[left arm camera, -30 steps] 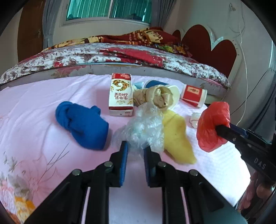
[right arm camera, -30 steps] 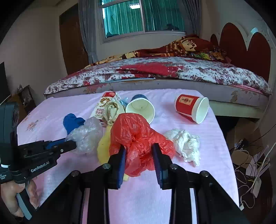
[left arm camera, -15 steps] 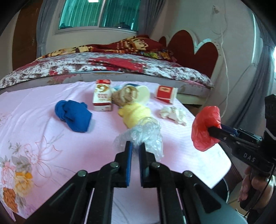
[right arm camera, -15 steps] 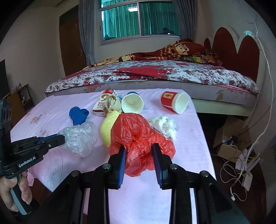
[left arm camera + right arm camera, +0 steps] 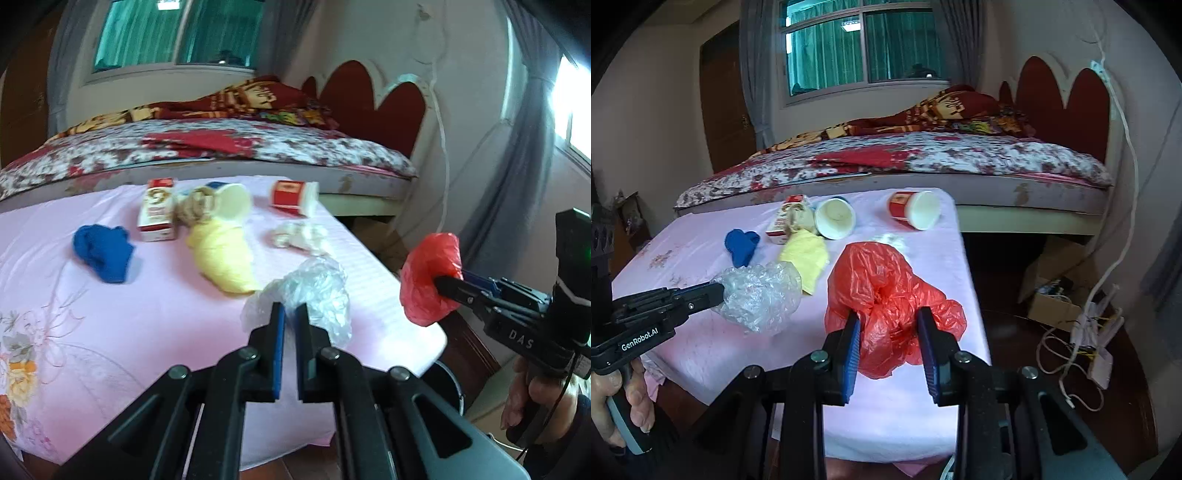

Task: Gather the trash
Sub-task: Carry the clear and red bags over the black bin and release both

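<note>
My left gripper (image 5: 290,314) is shut on a crumpled clear plastic bag (image 5: 314,291), held above the near right part of the pink table (image 5: 110,314); the bag also shows in the right wrist view (image 5: 757,295). My right gripper (image 5: 888,325) is shut on a crumpled red plastic bag (image 5: 886,291), held near the table's right edge; in the left wrist view the red bag (image 5: 428,273) hangs past that edge. On the table lie a blue cloth (image 5: 103,251), a yellow cloth (image 5: 225,258), a milk carton (image 5: 157,212), a white cup (image 5: 232,201), a red cup (image 5: 293,195) and a white paper wad (image 5: 299,236).
A dark round bin (image 5: 443,384) stands on the floor under the table's near right corner. A bed (image 5: 905,158) with a red headboard stands behind the table. Cardboard boxes and cables (image 5: 1071,314) lie on the floor to the right.
Both grippers have pulled back and to the right from the trash pile, each carrying its bag. The left jaws have closed tighter on the clear bag. The bin has come into view.
</note>
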The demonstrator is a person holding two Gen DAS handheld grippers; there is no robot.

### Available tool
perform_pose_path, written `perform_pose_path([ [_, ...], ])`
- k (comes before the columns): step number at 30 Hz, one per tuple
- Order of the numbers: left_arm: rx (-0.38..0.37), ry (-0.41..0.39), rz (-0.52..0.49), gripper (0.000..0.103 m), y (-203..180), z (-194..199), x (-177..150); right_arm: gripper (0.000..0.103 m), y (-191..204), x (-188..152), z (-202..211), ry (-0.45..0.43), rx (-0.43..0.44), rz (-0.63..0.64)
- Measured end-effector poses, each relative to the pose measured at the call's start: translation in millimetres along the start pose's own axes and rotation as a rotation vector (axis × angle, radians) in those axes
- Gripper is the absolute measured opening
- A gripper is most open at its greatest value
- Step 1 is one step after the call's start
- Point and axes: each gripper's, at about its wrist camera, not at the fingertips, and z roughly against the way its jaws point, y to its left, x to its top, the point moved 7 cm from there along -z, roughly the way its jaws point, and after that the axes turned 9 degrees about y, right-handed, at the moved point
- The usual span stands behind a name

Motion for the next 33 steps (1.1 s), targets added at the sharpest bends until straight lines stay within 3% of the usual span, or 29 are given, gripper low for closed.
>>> perform_pose_path([
  [19,-0.164,0.068,-0.218,0.005,-168,-15,-33,0.032,-119,-88,76,0.028,-0.148,-0.168],
  [33,-0.221,0.18,-0.317,0.005,-235,-48,-80,0.032,-180,-156,86,0.117,-0.187,-0.272],
])
